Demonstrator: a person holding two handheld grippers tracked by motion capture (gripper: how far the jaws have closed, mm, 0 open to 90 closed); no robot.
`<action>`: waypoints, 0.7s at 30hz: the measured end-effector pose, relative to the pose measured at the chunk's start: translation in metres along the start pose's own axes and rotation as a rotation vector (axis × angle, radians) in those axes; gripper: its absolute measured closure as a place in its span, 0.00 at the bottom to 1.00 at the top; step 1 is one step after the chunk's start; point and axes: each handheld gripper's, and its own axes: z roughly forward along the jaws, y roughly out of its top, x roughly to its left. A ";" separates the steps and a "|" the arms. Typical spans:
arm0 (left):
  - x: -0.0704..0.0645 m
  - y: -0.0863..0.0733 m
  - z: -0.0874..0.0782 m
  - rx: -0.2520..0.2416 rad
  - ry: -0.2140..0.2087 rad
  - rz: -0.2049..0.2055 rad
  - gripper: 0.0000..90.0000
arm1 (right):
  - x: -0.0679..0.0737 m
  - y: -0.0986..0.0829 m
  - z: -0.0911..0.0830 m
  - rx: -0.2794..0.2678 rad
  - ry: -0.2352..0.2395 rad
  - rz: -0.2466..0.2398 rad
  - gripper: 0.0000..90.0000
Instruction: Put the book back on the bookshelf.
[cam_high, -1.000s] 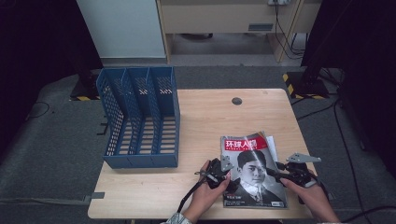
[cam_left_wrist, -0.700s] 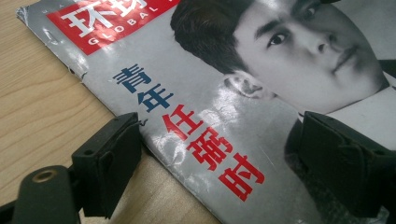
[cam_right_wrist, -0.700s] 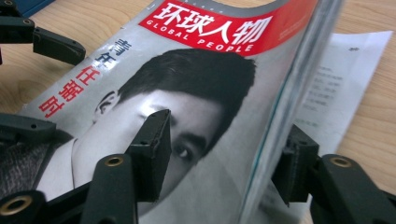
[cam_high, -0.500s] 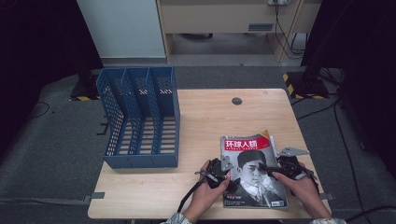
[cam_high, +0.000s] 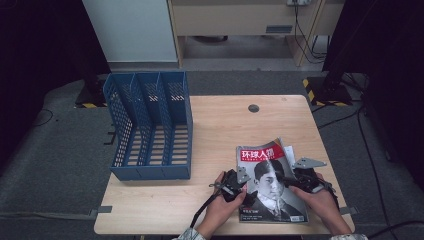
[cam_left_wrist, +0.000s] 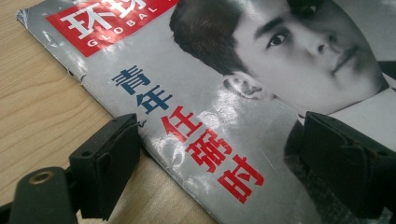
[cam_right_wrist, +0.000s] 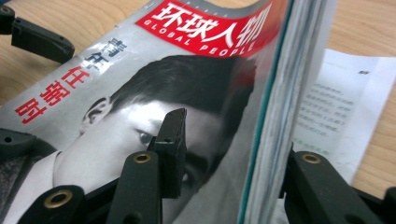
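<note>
A magazine (cam_high: 267, 192) with a red title band and a face on its cover lies at the table's front right. My left gripper (cam_high: 235, 182) is at its left edge and stands open (cam_left_wrist: 219, 126), one jaw on the wood beside the edge and the other over the cover (cam_left_wrist: 261, 93). My right gripper (cam_high: 301, 180) is at the right edge and stands open (cam_right_wrist: 233, 135). One of its jaws rests on the cover (cam_right_wrist: 140, 93). The other jaw is beyond the raised page edge (cam_right_wrist: 275, 93), partly hidden.
A blue three-slot file rack (cam_high: 150, 125) lies on the table's left side. A white printed sheet (cam_right_wrist: 336, 107) pokes out under the magazine's right side. A dark round grommet (cam_high: 253, 108) sits near the far edge. Bare wood (cam_high: 225, 135) lies between rack and magazine.
My right gripper has moved left from beside the magazine onto its right edge, which now stands raised between the jaws. The left gripper has stayed put.
</note>
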 end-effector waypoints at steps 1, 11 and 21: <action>0.000 0.000 0.000 0.000 0.000 0.000 0.13 | 0.000 0.000 0.002 0.009 -0.002 -0.004 0.65; 0.000 0.000 0.000 0.001 0.000 0.000 0.12 | 0.000 0.001 0.002 0.016 -0.046 0.035 0.81; 0.007 -0.001 -0.002 -0.011 -0.041 -0.049 0.08 | 0.004 0.004 -0.006 -0.039 -0.031 0.018 0.95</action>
